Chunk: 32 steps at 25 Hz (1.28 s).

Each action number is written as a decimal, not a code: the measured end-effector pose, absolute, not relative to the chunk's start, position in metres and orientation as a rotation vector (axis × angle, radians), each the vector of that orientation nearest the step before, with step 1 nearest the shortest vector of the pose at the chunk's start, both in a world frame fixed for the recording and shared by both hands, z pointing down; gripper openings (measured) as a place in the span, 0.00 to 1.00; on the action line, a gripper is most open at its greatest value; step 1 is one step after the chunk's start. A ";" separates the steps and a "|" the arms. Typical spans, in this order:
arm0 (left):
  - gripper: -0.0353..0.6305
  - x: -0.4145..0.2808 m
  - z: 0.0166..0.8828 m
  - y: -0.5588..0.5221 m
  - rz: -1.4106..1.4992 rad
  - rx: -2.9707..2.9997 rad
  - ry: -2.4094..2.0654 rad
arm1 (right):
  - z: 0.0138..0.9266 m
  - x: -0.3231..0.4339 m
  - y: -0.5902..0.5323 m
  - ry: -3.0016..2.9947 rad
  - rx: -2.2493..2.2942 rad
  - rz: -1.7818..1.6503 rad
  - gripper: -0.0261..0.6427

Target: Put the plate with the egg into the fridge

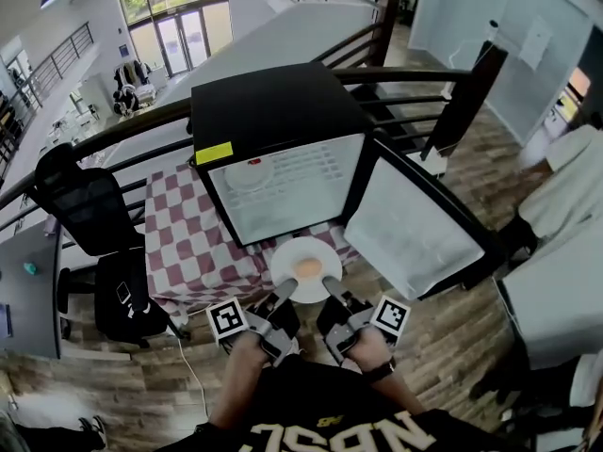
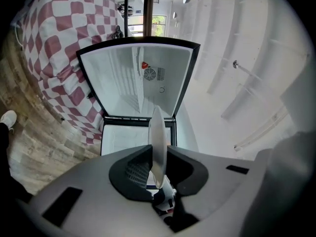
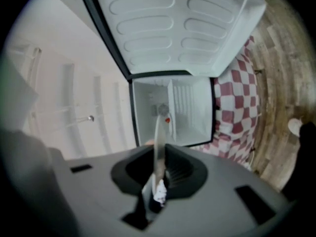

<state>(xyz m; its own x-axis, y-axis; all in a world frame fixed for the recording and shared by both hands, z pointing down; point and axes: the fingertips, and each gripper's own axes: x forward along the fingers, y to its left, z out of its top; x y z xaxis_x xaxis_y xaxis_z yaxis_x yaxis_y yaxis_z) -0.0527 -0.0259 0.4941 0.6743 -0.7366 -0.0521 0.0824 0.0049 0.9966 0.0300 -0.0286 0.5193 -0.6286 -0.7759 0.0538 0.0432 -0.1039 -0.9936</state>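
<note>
Jointly, two hand-held grippers [image 1: 285, 292] [image 1: 330, 287] clamp one plate [image 1: 303, 250].

One plate [image 1: 284, 255], one egg [image 1: 307, 268], one fridge [image 1: 273, 111], two grippers [image 1: 285, 290] [image 1: 330, 286], one black chair [image 1: 87, 207]

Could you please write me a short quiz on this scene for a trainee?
1. True or false: the fridge door is shut.
2. Which grips the plate: A the left gripper, B the right gripper, C both?
3. What lies on the plate?
Key: 1 false, the door stands open. 2 C, each gripper's jaws are shut on the plate's edge. 3 An egg.
</note>
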 end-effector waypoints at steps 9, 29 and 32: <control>0.14 -0.076 0.498 -0.068 -0.679 1.473 -0.581 | 0.521 0.009 -0.070 1.595 -0.907 -1.712 0.12; 0.13 -0.061 0.510 -0.148 -0.649 1.518 -0.548 | 0.535 0.021 -0.148 1.563 -0.960 -1.634 0.12; 0.13 -0.060 0.514 -0.167 -0.638 1.536 -0.568 | 0.537 0.021 -0.168 1.580 -0.946 -1.637 0.12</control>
<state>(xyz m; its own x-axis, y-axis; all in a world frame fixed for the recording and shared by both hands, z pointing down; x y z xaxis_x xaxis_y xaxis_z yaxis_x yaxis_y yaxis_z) -0.0599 -0.1672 0.5140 0.7201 -0.6914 -0.0586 0.0217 -0.0619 0.9978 0.0214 -0.1679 0.5369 -0.5168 -0.8545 0.0522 -0.0217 -0.0478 -0.9986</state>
